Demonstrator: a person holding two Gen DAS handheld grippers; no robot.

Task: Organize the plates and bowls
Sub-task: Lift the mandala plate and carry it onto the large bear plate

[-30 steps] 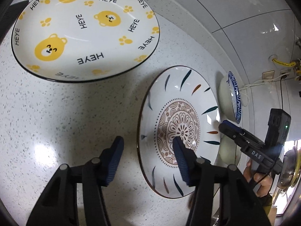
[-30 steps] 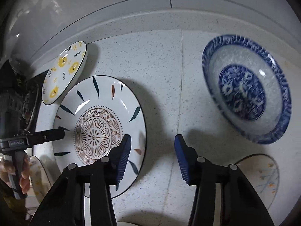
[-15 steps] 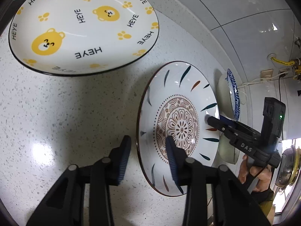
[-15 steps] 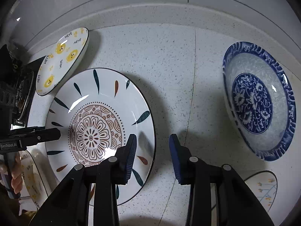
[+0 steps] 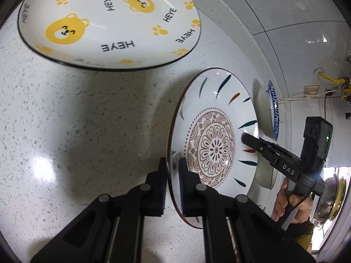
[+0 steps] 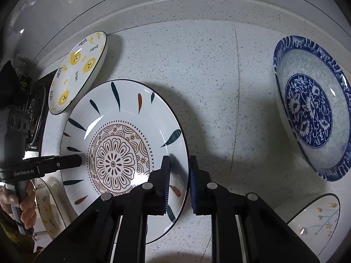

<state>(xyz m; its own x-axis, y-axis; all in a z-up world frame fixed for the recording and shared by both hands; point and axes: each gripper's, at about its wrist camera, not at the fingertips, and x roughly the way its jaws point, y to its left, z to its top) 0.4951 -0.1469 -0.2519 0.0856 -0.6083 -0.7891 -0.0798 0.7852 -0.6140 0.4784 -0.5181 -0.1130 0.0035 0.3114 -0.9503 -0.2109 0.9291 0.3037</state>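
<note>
Both views are taken from close above a speckled countertop point(image 5: 65, 131), angled steeply down along the black fingers. The left wrist view is aimed across the mandala plate point(image 5: 215, 146) from its left rim, toward the tiled wall. The right wrist view is aimed from the opposite rim. The mandala plate point(image 6: 118, 160), bear plate point(image 6: 76, 74) and blue bowl point(image 6: 311, 107) are shared.

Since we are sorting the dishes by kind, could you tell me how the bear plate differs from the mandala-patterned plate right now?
The bear plate shows yellow bears, paw prints and "HEYE" lettering; the mandala plate has a brown flower medallion ringed by leaf strokes. The bear plate lies free on the countertop, while the mandala plate's rim is pinched on opposite sides by the left gripper and the right gripper, whose jaws have just been closing. Both are white and round with a thin dark rim.
</note>
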